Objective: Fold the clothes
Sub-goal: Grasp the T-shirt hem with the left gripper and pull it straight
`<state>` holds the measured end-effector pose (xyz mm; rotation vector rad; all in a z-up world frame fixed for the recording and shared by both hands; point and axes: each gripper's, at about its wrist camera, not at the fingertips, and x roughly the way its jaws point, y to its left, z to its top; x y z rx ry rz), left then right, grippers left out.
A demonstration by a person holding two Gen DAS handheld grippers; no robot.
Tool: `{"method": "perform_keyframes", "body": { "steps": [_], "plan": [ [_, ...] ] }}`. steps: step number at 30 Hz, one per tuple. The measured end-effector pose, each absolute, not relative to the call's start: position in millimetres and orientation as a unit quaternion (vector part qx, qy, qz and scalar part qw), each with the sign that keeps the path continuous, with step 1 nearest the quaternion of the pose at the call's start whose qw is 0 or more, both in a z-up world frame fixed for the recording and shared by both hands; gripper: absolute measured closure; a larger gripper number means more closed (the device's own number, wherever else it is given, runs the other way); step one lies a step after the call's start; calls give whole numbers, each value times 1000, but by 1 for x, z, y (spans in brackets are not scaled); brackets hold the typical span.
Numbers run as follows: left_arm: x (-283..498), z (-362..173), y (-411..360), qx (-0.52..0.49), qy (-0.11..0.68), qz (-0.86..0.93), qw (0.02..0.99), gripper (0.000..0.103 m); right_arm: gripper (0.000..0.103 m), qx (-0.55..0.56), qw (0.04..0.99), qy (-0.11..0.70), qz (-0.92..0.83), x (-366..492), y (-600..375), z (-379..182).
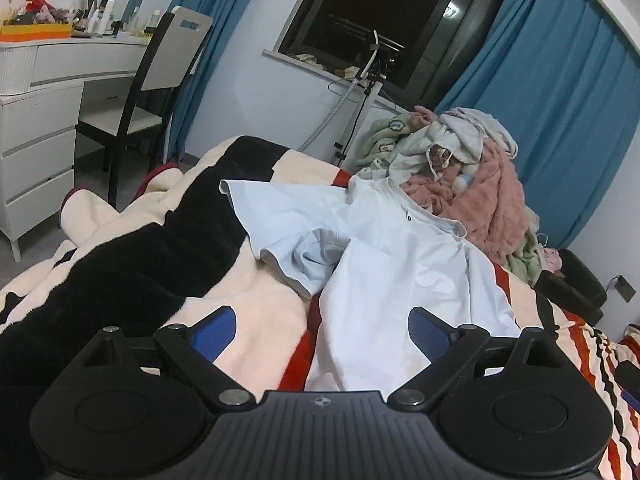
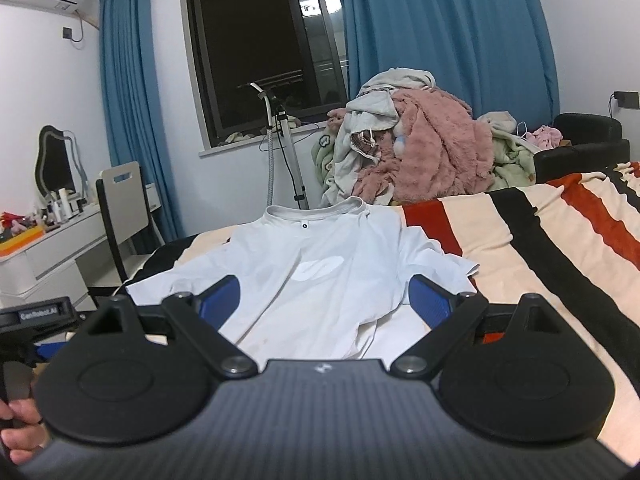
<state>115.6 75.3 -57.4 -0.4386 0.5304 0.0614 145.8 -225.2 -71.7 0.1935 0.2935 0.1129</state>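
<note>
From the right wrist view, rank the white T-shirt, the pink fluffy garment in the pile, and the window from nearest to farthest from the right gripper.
1. White T-shirt: on the bed directly ahead of the right gripper.
2. Pink fluffy garment: in the clothes pile beyond the collar, right of centre.
3. Window: on the back wall.

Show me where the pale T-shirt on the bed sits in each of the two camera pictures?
Left wrist view: T-shirt lies centre-right, its collar toward the clothes pile.
Right wrist view: T-shirt lies centre, straight ahead between the open fingers.
Shared landmark: the pink fluffy garment heaped just behind the collar.
</note>
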Motion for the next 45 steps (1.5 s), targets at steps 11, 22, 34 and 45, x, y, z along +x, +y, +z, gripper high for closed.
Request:
{"method": "perform_keyframes", "body": {
  "steps": [11,22,34,45],
  "plan": [
    [185,-72,114,-233,265,87,932,15,11,145,974,176,16,181,-230,-99],
    [312,-111,141,-199,249,111,941,49,11,131,971,191,-52,232,-237,-148],
    [431,-53,161,-70,238,119,962,101,11,108,977,174,-59,248,-215,-150],
    [570,-12,144,52,237,238,940,99,11,98,979,169,-66,263,-217,-150]
  ]
}}
